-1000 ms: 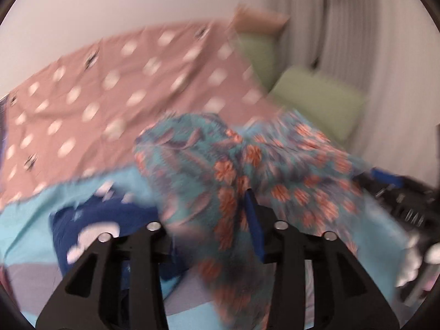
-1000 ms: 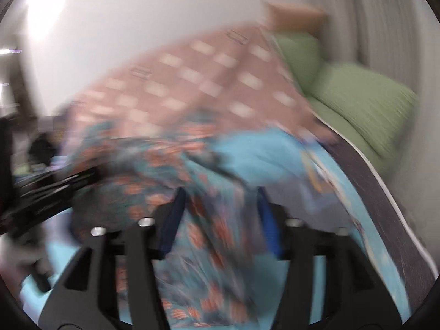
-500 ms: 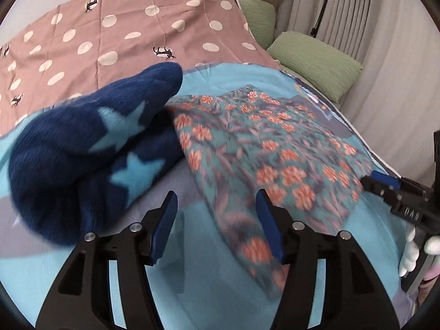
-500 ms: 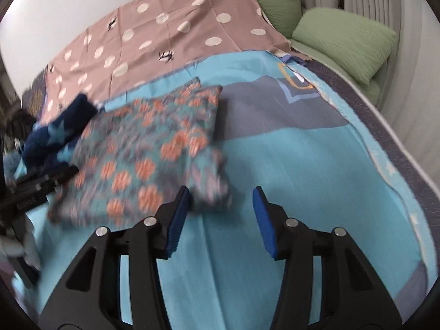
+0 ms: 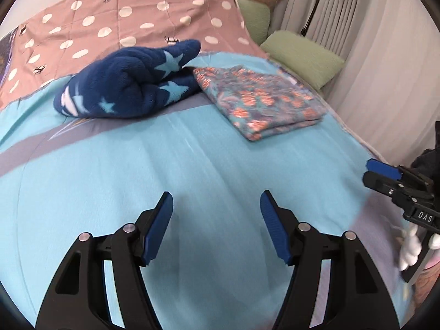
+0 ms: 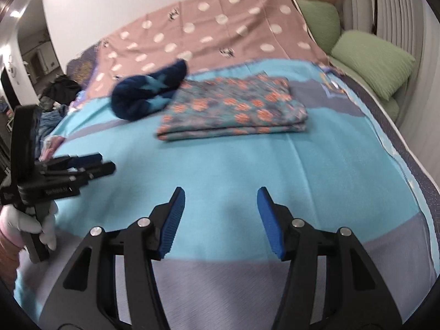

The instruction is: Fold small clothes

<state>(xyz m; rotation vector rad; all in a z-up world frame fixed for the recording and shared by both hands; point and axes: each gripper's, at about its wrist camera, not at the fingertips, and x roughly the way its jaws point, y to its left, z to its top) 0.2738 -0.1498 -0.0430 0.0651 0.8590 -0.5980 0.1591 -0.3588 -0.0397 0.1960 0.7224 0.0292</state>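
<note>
A folded teal garment with orange flowers [image 5: 261,104] lies flat on the blue bedspread [image 5: 192,170]; it also shows in the right wrist view [image 6: 233,110]. A dark blue fleece garment with light stars [image 5: 132,82] lies bunched beside it on its left, touching it, and shows in the right wrist view [image 6: 148,90]. My left gripper [image 5: 216,206] is open and empty, well back from both. My right gripper [image 6: 220,202] is open and empty, also well back. Each gripper appears at the edge of the other's view: the right one [image 5: 396,181], the left one [image 6: 74,173].
A pink polka-dot cover [image 5: 123,22] spreads behind the clothes. Green pillows [image 5: 302,57] and a curtain [image 5: 385,41] are at the right. The bed's right edge [image 6: 412,154] runs along the wall. A clothes pile [image 6: 55,93] sits far left.
Both grippers let go of the floral garment, which now lies folded on the bed. Both have pulled back from it and opened wider.
</note>
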